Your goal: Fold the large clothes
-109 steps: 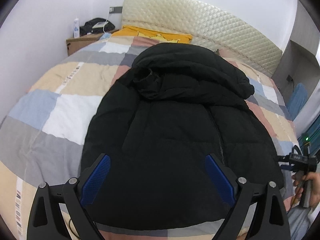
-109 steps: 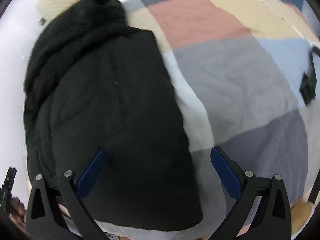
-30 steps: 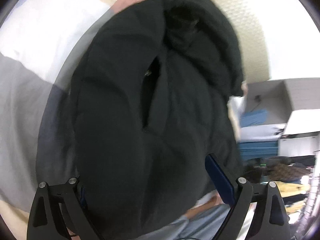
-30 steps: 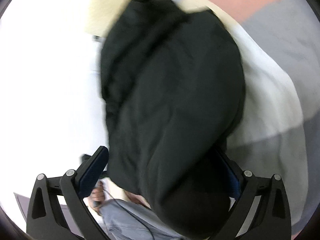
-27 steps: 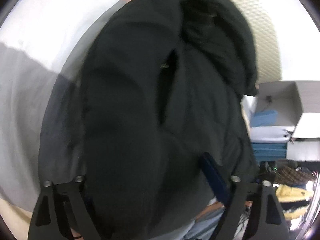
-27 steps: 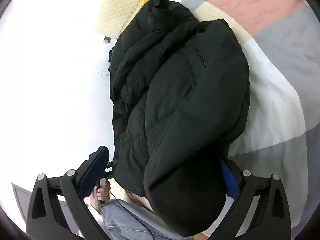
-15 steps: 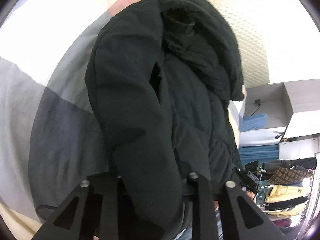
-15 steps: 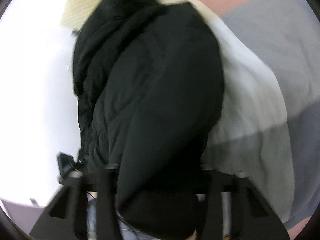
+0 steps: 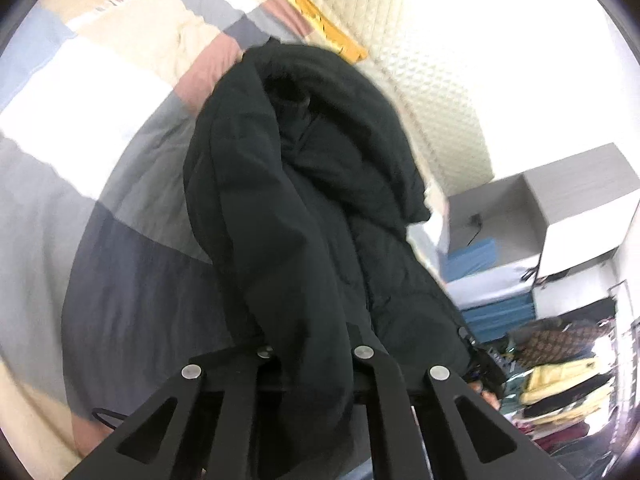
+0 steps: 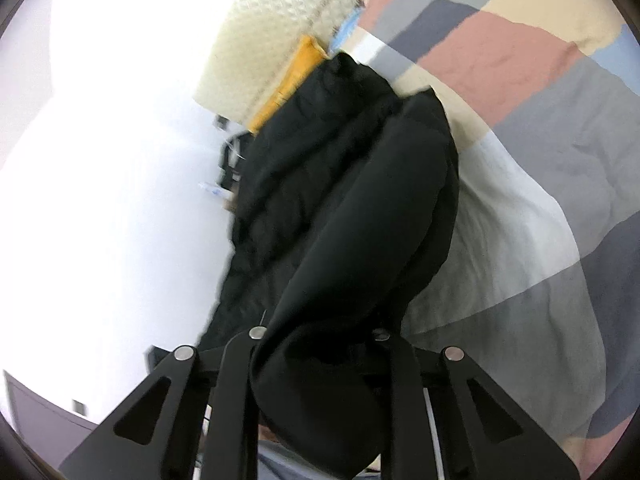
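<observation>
A black padded hooded jacket (image 9: 304,200) lies lengthways on the patchwork bed (image 9: 100,92), its hood towards the headboard. My left gripper (image 9: 310,344) is shut on the jacket's lower left edge and holds it lifted off the bed. My right gripper (image 10: 320,334) is shut on the jacket's (image 10: 360,208) lower right edge, also lifted. The black fabric bunches between both pairs of fingers and hides the pads. The jacket's near end hangs raised, while its hood end rests on the bed (image 10: 540,200).
A cream quilted headboard (image 9: 432,80) and a yellow pillow (image 9: 320,20) are at the far end. A grey shelf unit (image 9: 560,216) with blue folded items and piled clothes (image 9: 560,368) stands right of the bed. A white wall (image 10: 100,160) is on the left.
Both grippers went from open over the flat jacket to shut on its lower edge. In the last half second they lifted that edge higher, raising the jacket's near end off the bed.
</observation>
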Demonstrator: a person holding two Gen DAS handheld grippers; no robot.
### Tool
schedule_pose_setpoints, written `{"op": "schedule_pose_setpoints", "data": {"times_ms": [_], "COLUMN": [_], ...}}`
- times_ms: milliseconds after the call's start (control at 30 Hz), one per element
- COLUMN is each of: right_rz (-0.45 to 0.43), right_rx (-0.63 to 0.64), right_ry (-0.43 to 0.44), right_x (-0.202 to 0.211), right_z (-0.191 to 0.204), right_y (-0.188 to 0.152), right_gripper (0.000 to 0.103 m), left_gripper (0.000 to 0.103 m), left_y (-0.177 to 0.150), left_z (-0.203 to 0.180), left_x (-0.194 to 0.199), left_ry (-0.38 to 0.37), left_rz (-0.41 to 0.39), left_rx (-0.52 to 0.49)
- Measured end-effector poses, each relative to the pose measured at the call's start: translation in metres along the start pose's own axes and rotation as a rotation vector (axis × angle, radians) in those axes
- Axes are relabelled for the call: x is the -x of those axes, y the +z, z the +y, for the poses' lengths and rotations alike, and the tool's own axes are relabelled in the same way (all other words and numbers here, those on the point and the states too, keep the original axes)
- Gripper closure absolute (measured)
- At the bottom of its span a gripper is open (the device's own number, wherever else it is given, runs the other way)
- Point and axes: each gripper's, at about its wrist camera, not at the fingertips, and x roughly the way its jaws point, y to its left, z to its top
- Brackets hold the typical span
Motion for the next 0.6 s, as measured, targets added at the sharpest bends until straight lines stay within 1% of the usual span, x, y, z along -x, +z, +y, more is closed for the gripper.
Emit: {"op": "schedule_pose_setpoints", "data": {"times_ms": [33, 100, 200, 300, 433, 600], "right_rz": [-0.02, -0.05, -0.093, -0.125, -0.145, -0.155], "right_rx": [-0.025, -0.025, -0.02, -0.001, 0.054, 0.12], "right_ry": [0.058, 0.138, 0.204, 0.256, 0.294, 0.332], "right_x": [0.008, 0.021, 0.038, 0.06, 0.087, 0.12], "right_z": [0.002, 0.01, 0.026, 0.04, 0.056, 0.06], "right_y": [0.0, 0.0, 0.002, 0.001, -0.011, -0.035], "right_gripper": [0.086, 0.086, 0.086, 0.086, 0.086, 0.086], "left_gripper": [0.097, 0.097, 0.097, 0.098, 0.098, 0.098], "left_y": [-0.005, -0.011, -0.015, -0.02, -0.027, -0.058], "left_z": [-0.008, -0.022, -0.041, -0.062, -0.079, -0.095], "left_x": [0.011, 0.029, 0.06, 0.096, 0.127, 0.168], "left_ry": [-0.018, -0.039, -0.058, -0.075, -0.081, -0.102], "left_rz": [-0.013, -0.032, -0.059, -0.101, -0.13, -0.155], "left_rx": [-0.014, -0.031, -0.054, -0.084, -0.096, -0.133]}}
